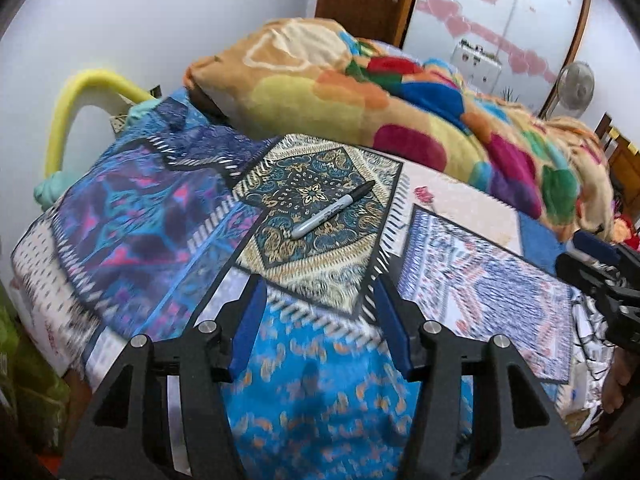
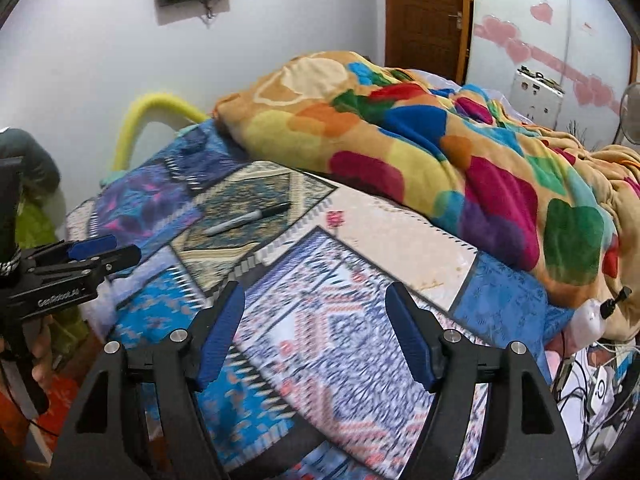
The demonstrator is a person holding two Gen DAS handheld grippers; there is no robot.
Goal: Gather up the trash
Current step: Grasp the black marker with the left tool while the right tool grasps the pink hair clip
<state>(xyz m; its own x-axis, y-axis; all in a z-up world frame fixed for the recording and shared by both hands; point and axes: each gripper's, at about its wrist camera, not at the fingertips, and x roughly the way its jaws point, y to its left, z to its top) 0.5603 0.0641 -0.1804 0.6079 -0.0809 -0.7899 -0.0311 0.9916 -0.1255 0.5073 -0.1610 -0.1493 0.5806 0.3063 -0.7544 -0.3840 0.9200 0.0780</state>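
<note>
- While both tools hung over the bed (image 1: 132, 216), found nothing gathered so far as shown: no bag, no bin, no scrap in either grip.
- Left tool (image 1: 318, 286): jaws apart, nothing between them, only patterned sheet below.
- Right tool (image 2: 315, 294): jaws apart and wider, likewise bare; seen also from the left camera at the right edge.
- Took the marker (image 1: 334, 211) for the likeliest thing to collect, though hardly plain trash; lay capped and slantwise on the teal patch of the sheet, ahead of the left tool and further left of the right one, well clear of both.
- Judged the task barely begun: reach, grip and carrying off all left to do.
- Noted the blanket (image 1: 384, 92) heaped along the far side of the bed, just beyond the marker but not over it.
- Saw a yellow tube (image 1: 72, 100) arching at the bed's far left corner, a door (image 2: 426, 12) behind, a fan (image 1: 574, 88) at right.
- Spotted tangled cables (image 2: 592, 392) off the bed's near right edge.
- Found nothing blocking the way to the marker.
</note>
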